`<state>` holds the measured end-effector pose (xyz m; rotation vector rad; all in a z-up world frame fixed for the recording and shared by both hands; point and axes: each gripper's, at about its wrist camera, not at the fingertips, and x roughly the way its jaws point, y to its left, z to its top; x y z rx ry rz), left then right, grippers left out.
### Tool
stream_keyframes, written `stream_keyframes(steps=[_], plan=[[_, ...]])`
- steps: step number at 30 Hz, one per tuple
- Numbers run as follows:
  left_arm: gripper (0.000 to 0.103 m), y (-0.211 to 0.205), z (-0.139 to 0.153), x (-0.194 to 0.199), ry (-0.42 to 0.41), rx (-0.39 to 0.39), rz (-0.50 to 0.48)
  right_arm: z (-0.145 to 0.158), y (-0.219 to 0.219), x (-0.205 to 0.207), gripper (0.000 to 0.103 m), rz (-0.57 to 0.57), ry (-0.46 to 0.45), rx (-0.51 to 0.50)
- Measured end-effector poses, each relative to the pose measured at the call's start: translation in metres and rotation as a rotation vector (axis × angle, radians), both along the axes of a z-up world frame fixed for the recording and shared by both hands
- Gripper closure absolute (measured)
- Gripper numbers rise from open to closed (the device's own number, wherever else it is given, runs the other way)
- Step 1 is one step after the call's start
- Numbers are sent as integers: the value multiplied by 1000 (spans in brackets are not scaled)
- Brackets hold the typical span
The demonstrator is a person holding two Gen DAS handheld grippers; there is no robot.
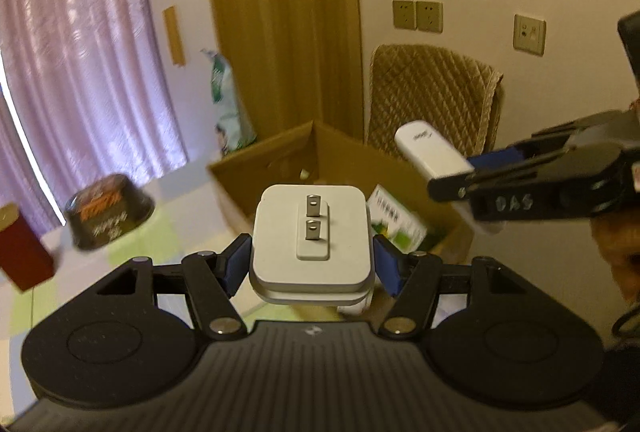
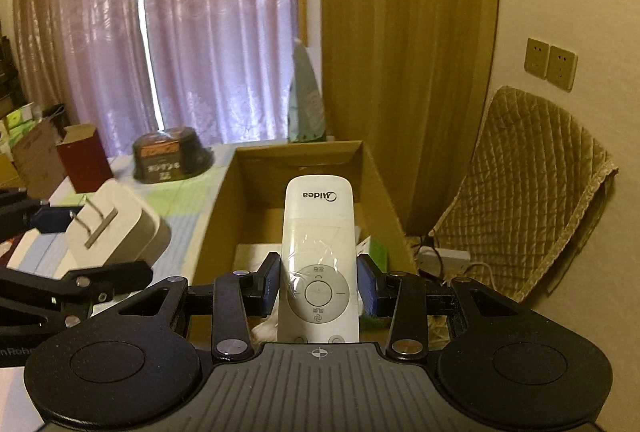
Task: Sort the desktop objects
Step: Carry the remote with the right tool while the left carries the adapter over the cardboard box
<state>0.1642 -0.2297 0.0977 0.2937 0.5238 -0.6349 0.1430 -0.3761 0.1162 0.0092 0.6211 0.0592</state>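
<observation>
My left gripper (image 1: 311, 266) is shut on a white two-prong power adapter (image 1: 312, 244), prongs facing up, held above the near edge of an open cardboard box (image 1: 340, 156). My right gripper (image 2: 319, 286) is shut on a white Midea remote control (image 2: 319, 232), which points out over the same cardboard box (image 2: 300, 160). In the left wrist view the right gripper (image 1: 472, 172) comes in from the right with the remote (image 1: 434, 154) above the box. In the right wrist view the adapter (image 2: 116, 228) and left gripper (image 2: 72, 248) sit at the left.
A green-and-white packet (image 1: 394, 222) lies inside the box. A dark bowl-shaped tub (image 1: 108, 212) and a red box (image 1: 24, 252) stand on the checked tablecloth (image 1: 136, 252) to the left. A quilted chair back (image 2: 520, 184), curtains and wall sockets (image 2: 550, 62) lie beyond.
</observation>
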Motion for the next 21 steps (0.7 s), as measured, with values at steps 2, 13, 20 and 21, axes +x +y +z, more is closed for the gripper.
stream_keyframes(steps=[2,13,20,21], plan=[[43,-12,0,12,-1,-3,-11,-3,-9,12,64,-8,10,3],[43,-36,-20,43,13,31,-46,-19,-30,45,64,-8,56,8],[43,-43,-35,55,25,55,-60,-27,-31,57,64,2,68,7],[43,-44,-37,57,26,59,-62,-28,-32,58,64,2,70,6]])
